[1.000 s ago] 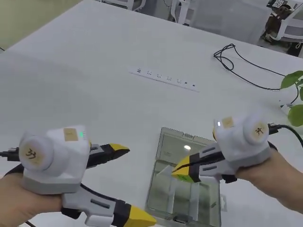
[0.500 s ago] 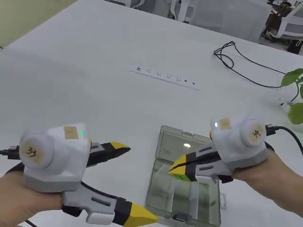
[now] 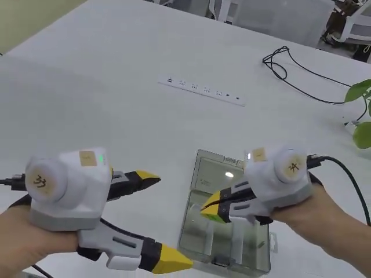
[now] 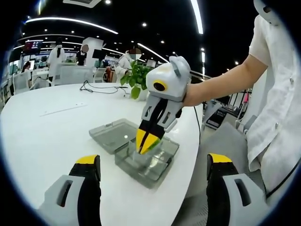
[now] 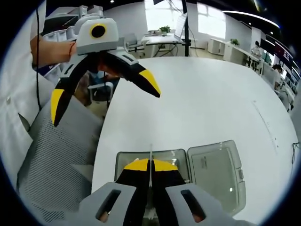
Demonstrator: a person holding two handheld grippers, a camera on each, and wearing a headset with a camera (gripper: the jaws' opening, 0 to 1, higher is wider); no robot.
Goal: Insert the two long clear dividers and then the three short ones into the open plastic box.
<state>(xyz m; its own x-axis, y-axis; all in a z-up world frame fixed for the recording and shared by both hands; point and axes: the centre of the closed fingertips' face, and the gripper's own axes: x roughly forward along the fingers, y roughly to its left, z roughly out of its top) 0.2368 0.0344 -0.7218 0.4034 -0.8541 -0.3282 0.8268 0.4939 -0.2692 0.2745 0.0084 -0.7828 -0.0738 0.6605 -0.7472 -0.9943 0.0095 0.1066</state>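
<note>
Over the open clear plastic box (image 3: pixel 192 230), right tongs (image 3: pixel 210 209) pinch a thin clear divider (image 5: pixel 150 153), likely light, stiff and slippery, by its edge; left tongs (image 3: pixel 172 222) gape beside the box.

Bright even ceiling light; soft shadows; glare spot on box lid (image 3: pixel 223 174); gripper views edge-warped.
</note>
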